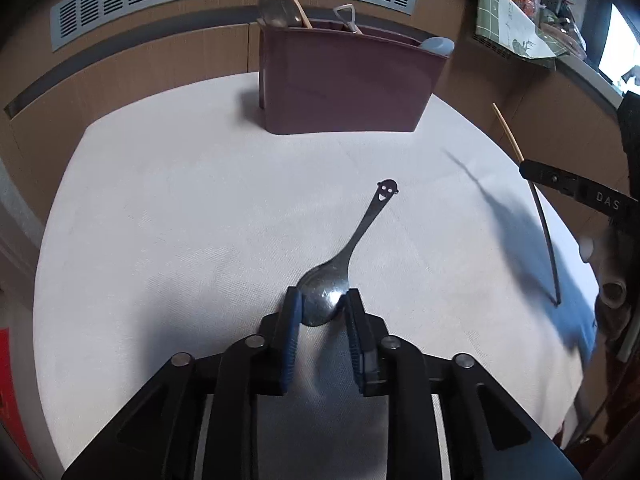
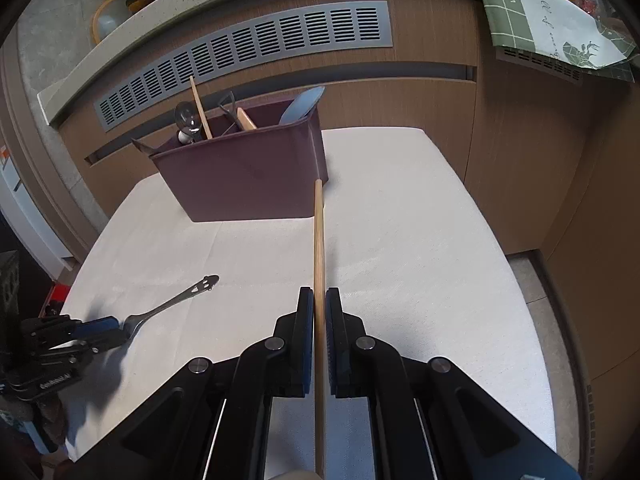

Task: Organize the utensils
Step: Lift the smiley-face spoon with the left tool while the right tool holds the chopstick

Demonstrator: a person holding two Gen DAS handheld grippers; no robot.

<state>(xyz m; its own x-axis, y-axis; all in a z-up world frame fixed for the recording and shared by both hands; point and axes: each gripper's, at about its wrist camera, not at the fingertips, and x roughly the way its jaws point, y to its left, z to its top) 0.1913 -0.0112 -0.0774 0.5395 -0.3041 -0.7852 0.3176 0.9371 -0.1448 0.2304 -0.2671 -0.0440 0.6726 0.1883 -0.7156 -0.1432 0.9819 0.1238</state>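
So the left gripper [image 1: 323, 304] has its blue pads on either side of the bowl of the smiley-handled spoon [image 1: 352, 248], and from the left wrist view they look to be touching the bowl's edges, so I'd call it closed on the spoon, though the hold looks shallow, just at the fingertips. The spoon seems to be on or barely off the white table cover [image 1: 160, 220], handle pointing away toward the maroon utensil caddy [image 1: 344, 84] at the far edge. The right gripper [image 2: 319, 300] is clamped tight on a long wooden chopstick [image 2: 318, 240], which sticks out forward so that its tip lines up with the caddy's near right corner. The caddy already holds a ladle [image 2: 185, 118], another wooden stick, a light blue utensil and something with a wire loop handle, in what look like separate sections. If I were doing this I'd get a firmer bite on the spoon before lifting, since a rounded metal bowl is slippery and can squirt out of flat pads; holding it nearer the neck would be safer if it wobbles. Then lift straight up, carry it over the caddy rim, tip the handle down and drop it in with the other metal stuff. I'd keep the chopstick hand out of the way so the two don't cross, and the chopstick can go next to its wooden mate on the left side after.
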